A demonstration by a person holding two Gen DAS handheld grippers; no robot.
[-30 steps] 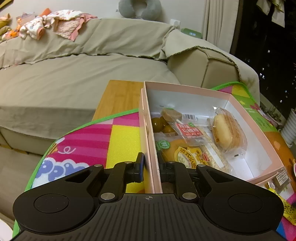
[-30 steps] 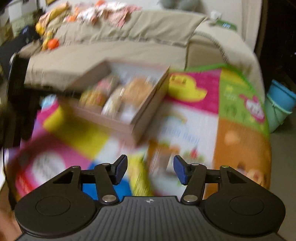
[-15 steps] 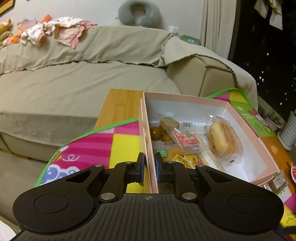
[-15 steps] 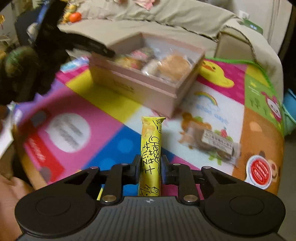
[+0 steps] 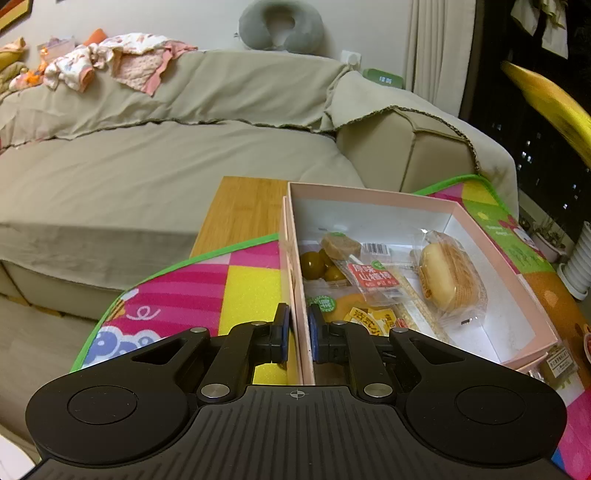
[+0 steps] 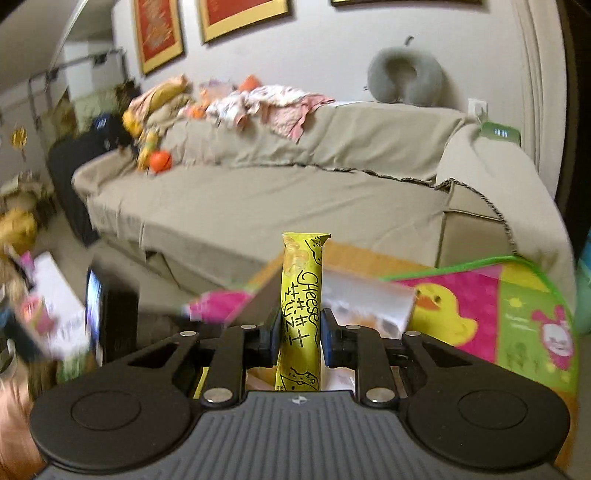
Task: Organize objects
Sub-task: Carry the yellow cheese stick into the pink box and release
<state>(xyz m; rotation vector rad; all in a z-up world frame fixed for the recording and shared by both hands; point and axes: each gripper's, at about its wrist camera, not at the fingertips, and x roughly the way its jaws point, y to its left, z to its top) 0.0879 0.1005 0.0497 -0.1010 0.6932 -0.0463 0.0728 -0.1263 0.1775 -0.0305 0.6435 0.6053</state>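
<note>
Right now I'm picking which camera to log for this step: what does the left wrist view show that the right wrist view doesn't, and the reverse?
Only the left wrist view: the left gripper, its jaws clamped on the near wall of the pink box, and the wrapped snacks inside it.

Only the right wrist view: the right gripper shut on a yellow cheese stick packet, plus framed pictures on the wall.

Both: the beige sofa, grey neck pillow and colourful play mat.

Pink box (image 5: pixel 476 225), yellow black-lettered cheese stick (image 6: pixel 301 306)
</note>
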